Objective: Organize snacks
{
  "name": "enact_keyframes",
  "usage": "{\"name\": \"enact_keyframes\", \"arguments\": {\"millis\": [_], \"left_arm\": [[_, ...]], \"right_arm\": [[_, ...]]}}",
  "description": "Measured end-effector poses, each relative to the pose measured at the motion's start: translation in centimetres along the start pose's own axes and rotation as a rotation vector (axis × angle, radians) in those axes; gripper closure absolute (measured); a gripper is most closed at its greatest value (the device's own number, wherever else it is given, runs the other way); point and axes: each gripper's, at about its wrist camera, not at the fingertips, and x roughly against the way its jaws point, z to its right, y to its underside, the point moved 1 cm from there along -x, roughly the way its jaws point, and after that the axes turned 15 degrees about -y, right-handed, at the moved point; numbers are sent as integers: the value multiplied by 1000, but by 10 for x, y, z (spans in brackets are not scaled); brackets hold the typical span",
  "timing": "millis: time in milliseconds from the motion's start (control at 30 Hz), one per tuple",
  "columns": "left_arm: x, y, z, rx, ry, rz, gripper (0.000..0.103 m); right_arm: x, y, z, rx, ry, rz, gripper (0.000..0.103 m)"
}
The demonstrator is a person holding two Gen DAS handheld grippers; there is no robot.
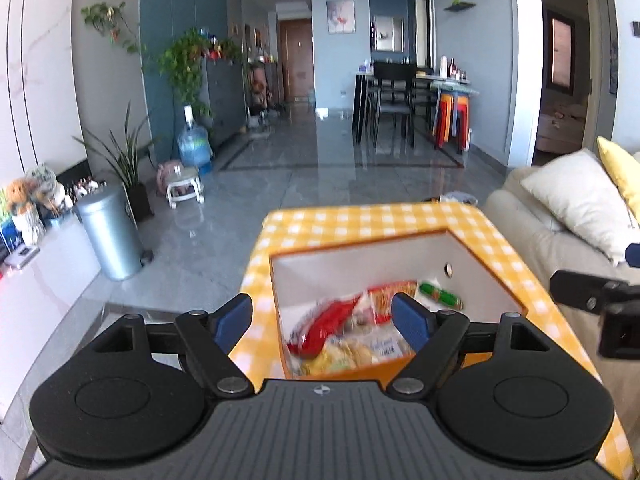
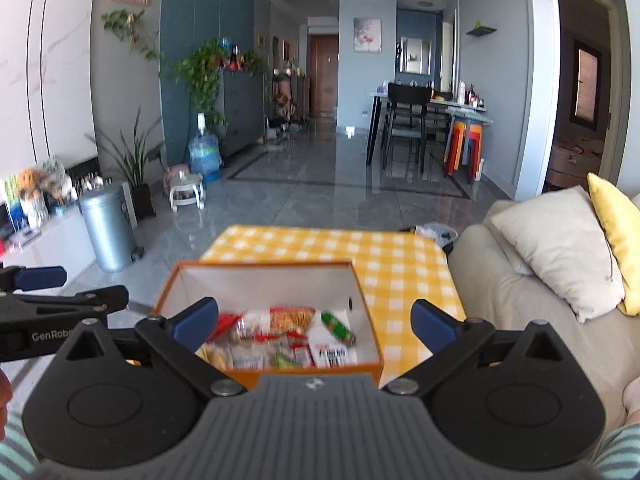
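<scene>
Both grippers released w/ nothing between the pads, left (image 1: 322, 320) and right (image 2: 314, 324) hovering above the orange box (image 2: 362, 292) on the yellow checked table (image 2: 400, 256) next to the sofa (image 2: 520, 320), snacks (image 2: 280, 340) piled inside the box.

Mixed snack packets (image 2: 280, 340) fill the open orange box (image 2: 366, 320).

My left tool (image 1: 322, 320) and right tool (image 2: 314, 322) are matte black with blue pads, silver screws, ribbed grey housings; my sleeves (image 2: 618, 452) are mint-striped.
</scene>
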Motion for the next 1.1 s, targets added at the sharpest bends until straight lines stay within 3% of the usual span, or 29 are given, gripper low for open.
{"name": "enact_keyframes", "arguments": {"millis": [233, 400, 1100], "left_arm": [[-12, 26, 15, -62, 7, -108, 10], [-19, 37, 24, -91, 4, -156, 10], [-18, 31, 28, -112, 7, -165, 10]], "right_arm": [[-31, 33, 4, 7, 18, -123, 4], [-43, 49, 8, 9, 30, -165, 4], [-49, 52, 19, -42, 27, -173, 4]]}}
